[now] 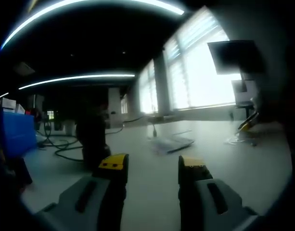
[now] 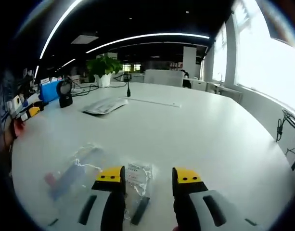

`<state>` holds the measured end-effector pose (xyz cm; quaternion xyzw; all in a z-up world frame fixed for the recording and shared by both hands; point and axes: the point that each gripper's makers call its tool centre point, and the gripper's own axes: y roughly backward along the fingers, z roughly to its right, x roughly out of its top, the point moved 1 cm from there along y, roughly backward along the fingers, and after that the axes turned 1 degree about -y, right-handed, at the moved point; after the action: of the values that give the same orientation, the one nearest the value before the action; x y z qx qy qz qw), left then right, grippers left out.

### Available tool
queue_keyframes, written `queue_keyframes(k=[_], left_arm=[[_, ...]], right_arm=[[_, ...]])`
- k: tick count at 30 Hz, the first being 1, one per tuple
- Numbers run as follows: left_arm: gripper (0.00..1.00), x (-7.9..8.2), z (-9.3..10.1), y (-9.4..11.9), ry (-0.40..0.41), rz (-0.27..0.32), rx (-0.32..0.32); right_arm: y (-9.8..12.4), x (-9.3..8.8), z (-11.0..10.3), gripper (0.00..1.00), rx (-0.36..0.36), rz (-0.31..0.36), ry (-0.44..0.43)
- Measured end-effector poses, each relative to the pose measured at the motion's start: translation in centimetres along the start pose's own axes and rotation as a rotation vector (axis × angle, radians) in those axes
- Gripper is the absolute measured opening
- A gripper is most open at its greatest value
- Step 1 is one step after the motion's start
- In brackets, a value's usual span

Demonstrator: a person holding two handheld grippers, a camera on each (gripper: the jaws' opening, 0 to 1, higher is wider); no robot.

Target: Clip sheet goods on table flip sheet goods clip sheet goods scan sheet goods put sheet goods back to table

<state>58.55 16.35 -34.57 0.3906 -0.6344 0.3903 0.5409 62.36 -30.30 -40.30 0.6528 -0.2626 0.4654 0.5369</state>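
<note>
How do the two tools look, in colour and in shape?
The left tool has two grey jaws, side by side, each ending in a yellow tip with a black band under it. A dark slot-shaped recess runs along the top of each jaw. The right tool looks the same: grey jaws, yellow tips, dark recesses.

two clear packets lie near on the table (image 2: 210, 130), the sheet goods (image 2: 137, 185) right of the other packet (image 2: 72, 173) (a scanner (image 2: 65, 94) stands far left).

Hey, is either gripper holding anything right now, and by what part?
Nothing is held. The left gripper is open over bare table; the right gripper is open above a clear packet lying flat.
</note>
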Motion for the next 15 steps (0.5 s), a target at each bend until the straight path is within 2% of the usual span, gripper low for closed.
queue_keyframes(k=[7, 11, 13, 15], left_arm=[[0.34, 0.0, 0.0, 0.0, 0.001, 0.0, -0.001], [0.34, 0.0, 0.0, 0.0, 0.001, 0.001, 0.001], [0.34, 0.0, 0.0, 0.0, 0.002, 0.0, -0.001], [0.34, -0.1, 0.0, -0.1, 0.0, -0.002, -0.004]], right_arm=[[-1.0, 0.1, -0.2, 0.27, 0.043, -0.033, -0.026], [-1.5, -0.4, -0.2, 0.24, 0.048, -0.067, 0.005], [-1.6, -0.7, -0.5, 0.23, 0.079, -0.097, 0.016], [-1.6, -0.5, -0.8, 0.23, 0.093, -0.094, 0.025]])
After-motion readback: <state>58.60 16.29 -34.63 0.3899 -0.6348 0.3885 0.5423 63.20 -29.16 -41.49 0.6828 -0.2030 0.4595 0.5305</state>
